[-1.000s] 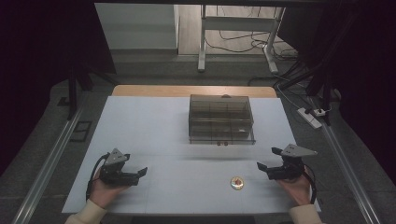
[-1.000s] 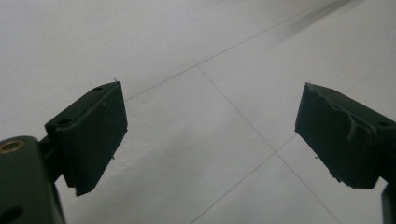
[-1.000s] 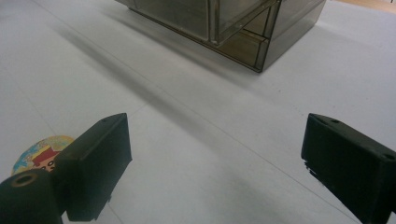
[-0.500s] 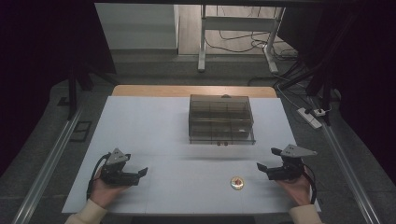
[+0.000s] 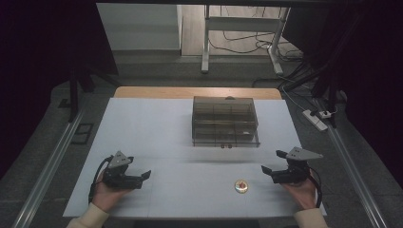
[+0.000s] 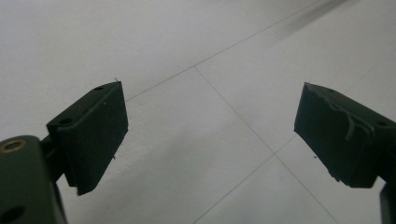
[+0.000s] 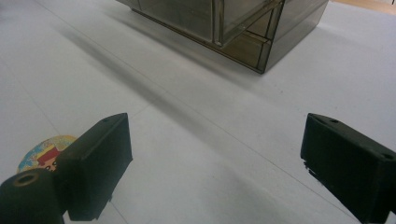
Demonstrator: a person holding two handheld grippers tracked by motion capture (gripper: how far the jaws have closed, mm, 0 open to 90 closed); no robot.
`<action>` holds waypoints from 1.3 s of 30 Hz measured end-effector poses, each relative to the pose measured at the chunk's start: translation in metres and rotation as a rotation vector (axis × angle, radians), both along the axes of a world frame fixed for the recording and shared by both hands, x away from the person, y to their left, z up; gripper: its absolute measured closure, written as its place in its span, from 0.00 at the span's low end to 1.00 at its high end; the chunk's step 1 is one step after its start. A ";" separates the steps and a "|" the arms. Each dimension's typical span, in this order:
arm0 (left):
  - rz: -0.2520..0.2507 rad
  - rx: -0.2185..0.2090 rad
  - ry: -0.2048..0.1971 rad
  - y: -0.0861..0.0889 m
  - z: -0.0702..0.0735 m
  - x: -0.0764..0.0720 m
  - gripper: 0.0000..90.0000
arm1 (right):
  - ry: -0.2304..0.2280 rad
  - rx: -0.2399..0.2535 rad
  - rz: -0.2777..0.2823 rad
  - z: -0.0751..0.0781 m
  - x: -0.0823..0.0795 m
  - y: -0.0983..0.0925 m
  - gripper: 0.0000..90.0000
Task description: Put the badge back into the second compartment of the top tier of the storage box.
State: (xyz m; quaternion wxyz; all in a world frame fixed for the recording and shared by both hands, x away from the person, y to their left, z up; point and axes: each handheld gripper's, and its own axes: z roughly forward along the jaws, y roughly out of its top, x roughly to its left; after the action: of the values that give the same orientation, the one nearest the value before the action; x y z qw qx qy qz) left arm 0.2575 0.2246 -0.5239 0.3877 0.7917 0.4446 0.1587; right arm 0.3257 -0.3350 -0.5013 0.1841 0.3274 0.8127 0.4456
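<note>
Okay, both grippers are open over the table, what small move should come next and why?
Probably shift the right hand-held gripper left toward the small round badge and lower over it. Its jaws stand open and hold nothing, and the badge lies loose beside it, nearer than the drawer box.

Left tool (image 5: 142,176) — slightly nearer person

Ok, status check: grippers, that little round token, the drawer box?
Left gripper open, empty, low over the white table. Right gripper open, empty. Round token flat near the front edge, nearer the right gripper, untouched. Drawer box mid-table, path unobstructed.
</note>
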 end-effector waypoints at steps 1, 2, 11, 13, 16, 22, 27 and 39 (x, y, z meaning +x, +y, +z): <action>-0.001 0.000 0.001 0.000 0.000 0.000 0.11 | -0.002 -0.001 0.001 0.000 0.000 0.000 0.09; -0.001 0.001 0.000 0.000 0.000 0.000 0.11 | -0.003 -0.003 0.001 0.001 0.000 0.000 0.10; 0.000 0.000 0.002 -0.001 0.000 0.001 0.11 | -0.006 0.004 0.012 0.002 -0.002 0.003 0.10; 0.000 -0.001 0.001 -0.001 0.000 0.000 0.11 | -0.007 0.009 0.014 0.003 -0.002 0.003 0.11; 0.001 -0.001 0.001 -0.001 0.000 0.000 0.11 | -0.011 0.009 0.021 0.005 -0.004 0.006 0.11; -0.001 0.000 0.003 -0.001 0.000 0.001 0.11 | -0.014 0.014 0.042 0.007 -0.006 0.012 0.11; -0.002 -0.001 0.001 -0.001 0.001 0.001 0.11 | -0.012 0.010 0.054 0.008 -0.007 0.016 0.11; -0.002 0.005 0.002 -0.001 0.000 0.001 0.11 | -0.014 0.005 0.086 0.011 -0.011 0.024 0.11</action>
State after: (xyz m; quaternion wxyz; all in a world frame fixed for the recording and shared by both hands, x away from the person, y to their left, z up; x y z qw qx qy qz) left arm 0.2583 0.2232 -0.5239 0.3854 0.7933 0.4439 0.1586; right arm 0.3149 -0.3108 -0.4904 0.1697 0.2897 0.8235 0.4574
